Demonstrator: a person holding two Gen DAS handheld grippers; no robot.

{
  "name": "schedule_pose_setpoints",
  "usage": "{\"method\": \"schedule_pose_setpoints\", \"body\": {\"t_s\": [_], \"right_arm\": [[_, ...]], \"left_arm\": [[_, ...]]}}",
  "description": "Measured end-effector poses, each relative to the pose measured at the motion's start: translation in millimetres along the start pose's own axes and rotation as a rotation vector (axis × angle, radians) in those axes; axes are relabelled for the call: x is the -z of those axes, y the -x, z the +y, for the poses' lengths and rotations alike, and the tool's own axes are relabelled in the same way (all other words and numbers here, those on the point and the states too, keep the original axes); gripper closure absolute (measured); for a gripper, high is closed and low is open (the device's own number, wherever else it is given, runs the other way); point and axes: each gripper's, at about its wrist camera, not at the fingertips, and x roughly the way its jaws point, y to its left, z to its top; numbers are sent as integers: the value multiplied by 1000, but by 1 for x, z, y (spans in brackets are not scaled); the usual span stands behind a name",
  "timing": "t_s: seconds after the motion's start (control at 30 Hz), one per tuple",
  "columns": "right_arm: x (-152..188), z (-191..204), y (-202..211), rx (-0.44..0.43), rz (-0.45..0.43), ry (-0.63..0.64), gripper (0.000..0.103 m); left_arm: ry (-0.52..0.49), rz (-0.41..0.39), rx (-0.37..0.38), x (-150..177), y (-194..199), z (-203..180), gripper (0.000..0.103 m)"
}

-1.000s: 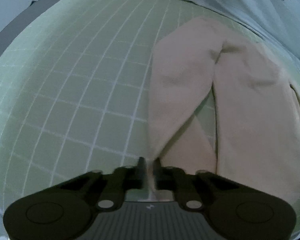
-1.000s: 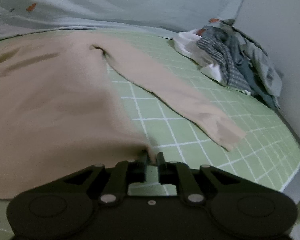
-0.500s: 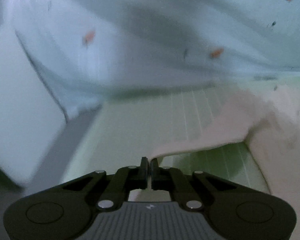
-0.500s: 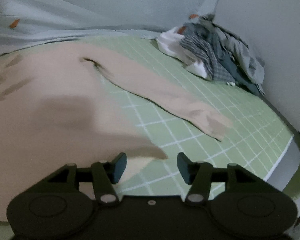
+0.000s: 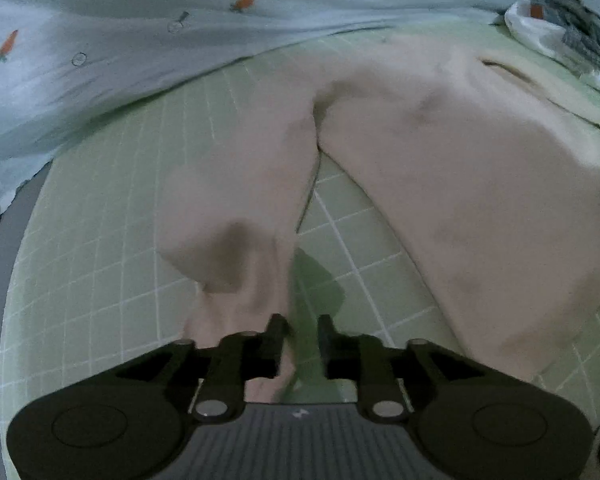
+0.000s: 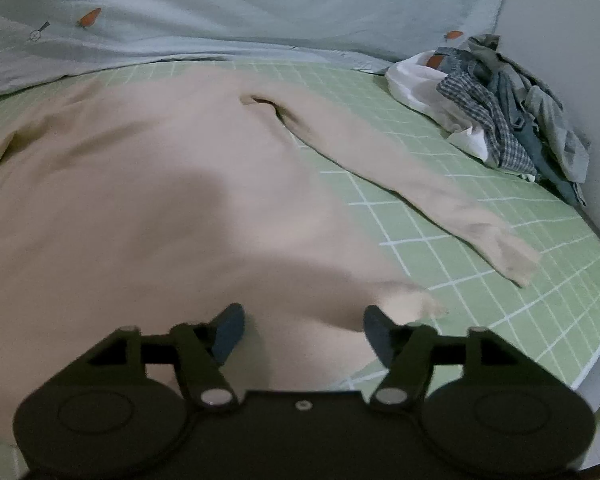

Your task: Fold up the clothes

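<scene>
A beige long-sleeved top [image 6: 148, 208] lies spread on the green checked bed sheet [image 6: 480, 280]. Its right sleeve [image 6: 420, 184] stretches out towards the bed edge. In the left wrist view the top's body [image 5: 460, 184] lies at right and its left sleeve [image 5: 244, 200] is bunched up just ahead of my left gripper [image 5: 301, 328]. That gripper is open by a small gap and holds nothing; the sleeve cuff lies against its left finger. My right gripper [image 6: 302, 330] is wide open above the top's hem, empty.
A pile of unfolded clothes [image 6: 500, 104], white, checked and denim, sits at the back right near the wall. A pale blue quilt with carrot prints [image 6: 220, 12] runs along the back. The bed edge [image 6: 596, 360] is at right.
My left gripper was shut on the sleeve cuff, swung it up and over, and has now opened and let it fall bunched. My right gripper let go of the hem half a second ago and stays open.
</scene>
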Motion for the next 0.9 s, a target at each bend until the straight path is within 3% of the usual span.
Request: {"method": "schedule_pose_setpoints", "body": {"t_s": [0.07,0.17,0.23,0.33,0.47,0.63,0.8,0.9], "right_arm": [[2,-1,-1,13,-2,-11,20],[4,-5,-2,12,-4,-34,14],[5,-8,-5,22,-5,-49,4],[6,-12,-8,21,-4,-75,0],[9,-13,-8,18,-21,-81,0],[11,-9,-6,38,-32,-80,0],[12,-5,-4,61,-39,-78,0],[13,-4,-3,70,-40,-89,0]], "left_arm": [[70,-24,-9,1,8,13,69],[223,-40,-37,2,17,43,68],[345,-28,-52,11,20,65,67],[506,22,-67,31,19,91,64],[561,125,-46,39,-3,104,39],[591,159,-19,38,-14,99,34],[490,166,-51,33,-20,87,20],[467,161,-54,34,-21,85,19]]}}
